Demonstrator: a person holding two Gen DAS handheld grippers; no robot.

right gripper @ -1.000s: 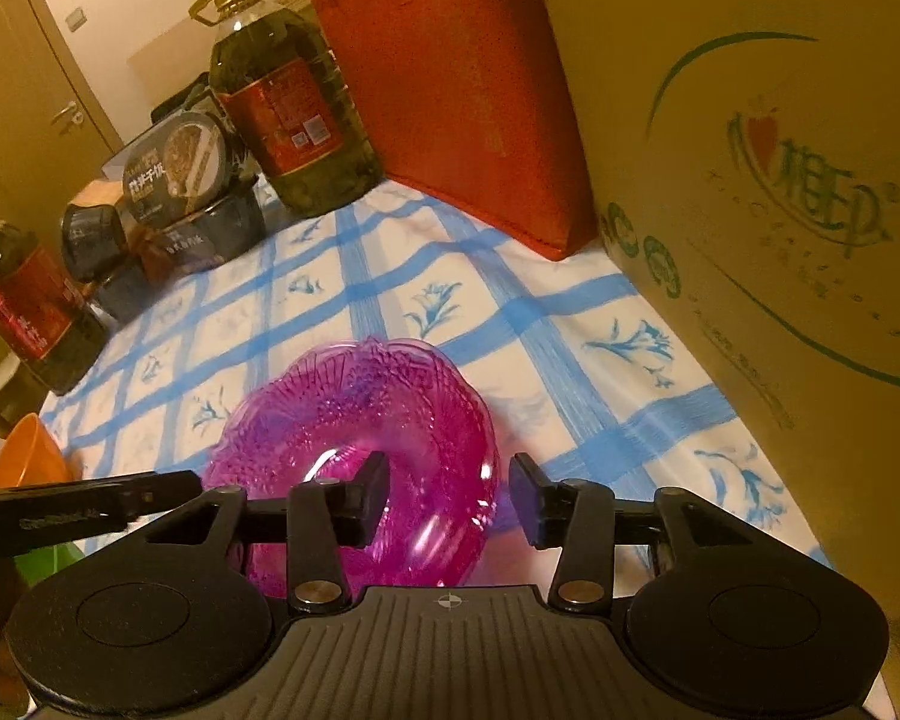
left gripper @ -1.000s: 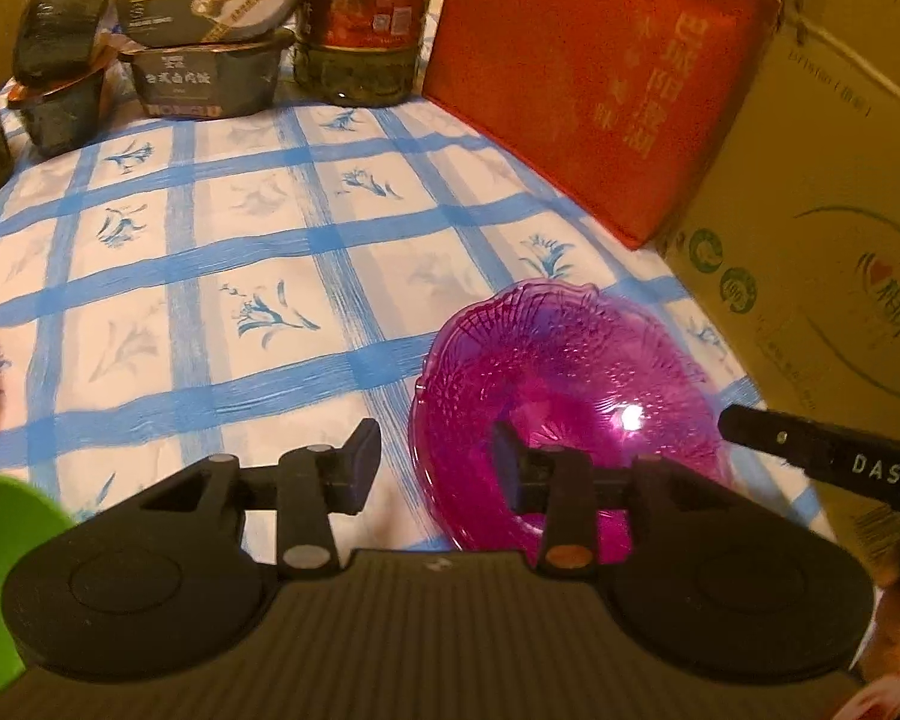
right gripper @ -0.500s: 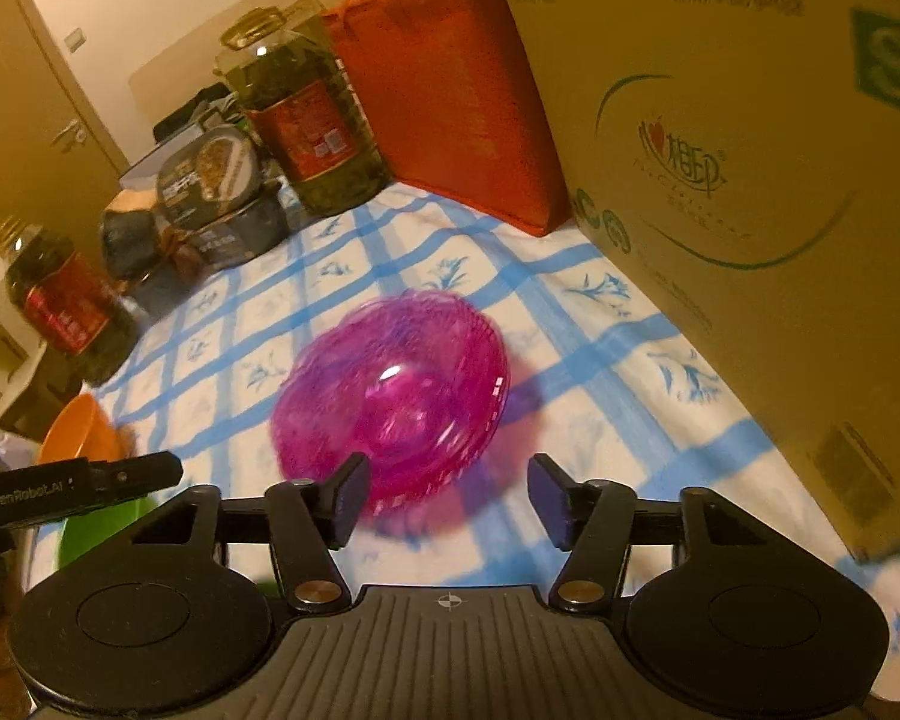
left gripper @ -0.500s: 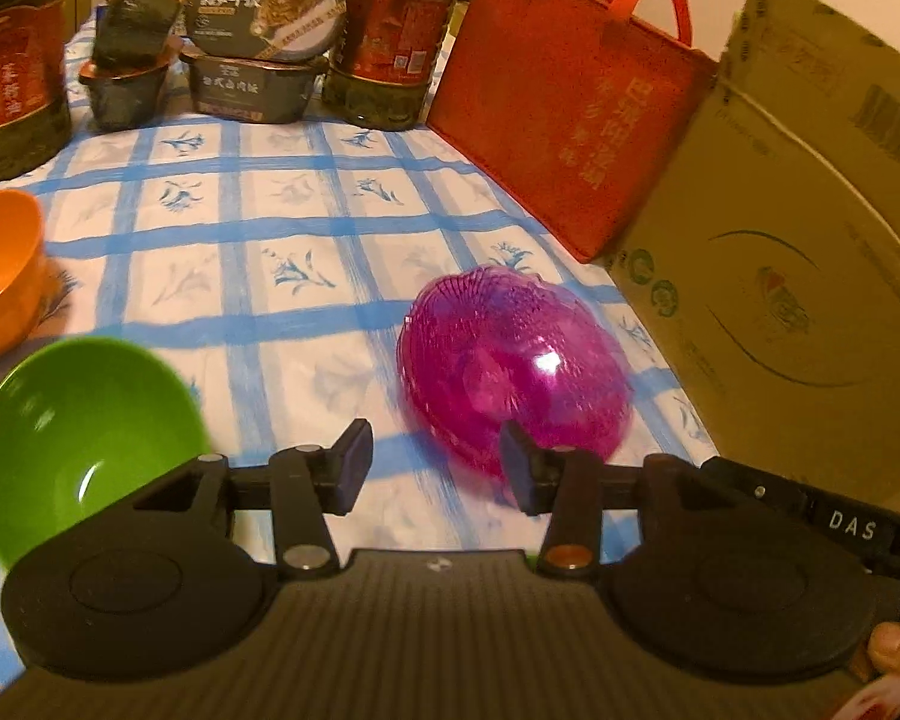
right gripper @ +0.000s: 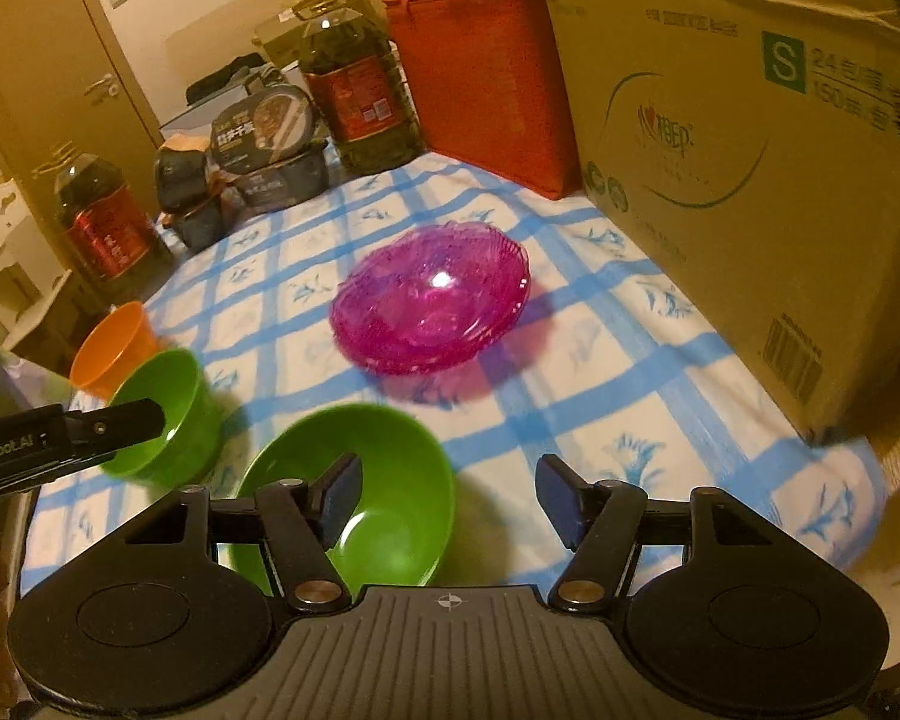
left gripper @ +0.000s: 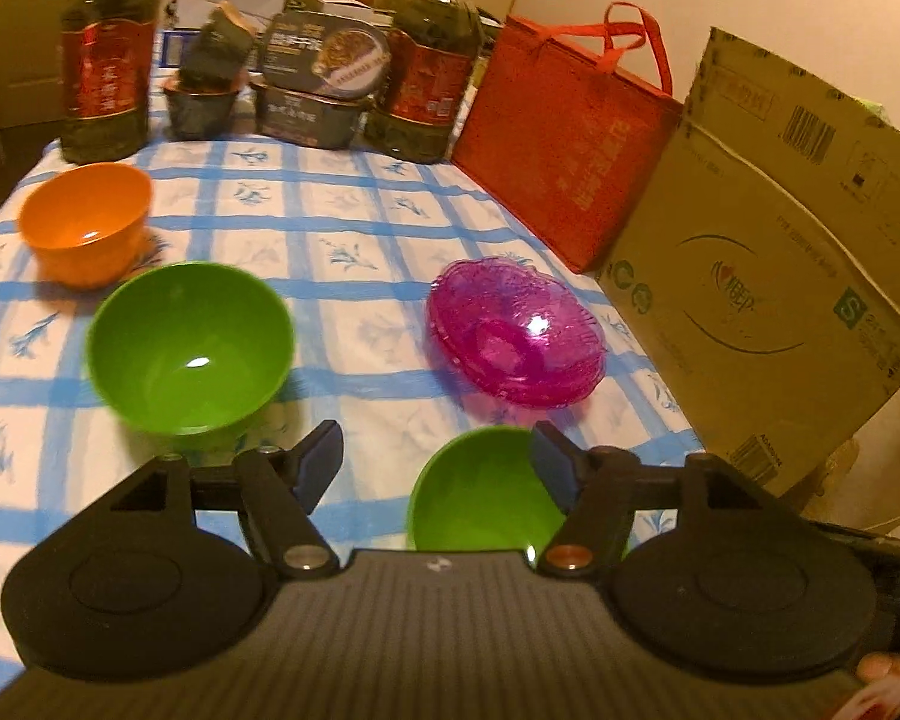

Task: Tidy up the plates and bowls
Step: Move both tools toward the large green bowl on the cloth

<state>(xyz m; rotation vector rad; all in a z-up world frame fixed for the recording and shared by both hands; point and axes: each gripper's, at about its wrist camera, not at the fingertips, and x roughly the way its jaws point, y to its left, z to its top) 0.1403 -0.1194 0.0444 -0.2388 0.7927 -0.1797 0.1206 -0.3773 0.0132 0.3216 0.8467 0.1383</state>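
Note:
A stack of pink glass plates (left gripper: pixel 515 331) sits on the blue-checked tablecloth near the cardboard box; it also shows in the right wrist view (right gripper: pixel 432 300). Two green bowls stand on the table: one at the left (left gripper: pixel 189 345) (right gripper: pixel 162 414), one near the front edge (left gripper: pixel 480 495) (right gripper: pixel 366 492). An orange bowl (left gripper: pixel 87 222) (right gripper: pixel 114 348) stands at the far left. My left gripper (left gripper: pixel 438 468) is open and empty, above the near green bowl. My right gripper (right gripper: pixel 447 495) is open and empty, just right of that bowl.
A large cardboard box (left gripper: pixel 768 276) and a red bag (left gripper: pixel 564 138) line the right side. Oil bottles (left gripper: pixel 108 66) (left gripper: pixel 432 78) and food boxes (left gripper: pixel 318 84) stand at the back. The table's front edge is close under both grippers.
Both grippers have pulled back and up from the pink plates, empty and open. The green and orange bowls have come into view.

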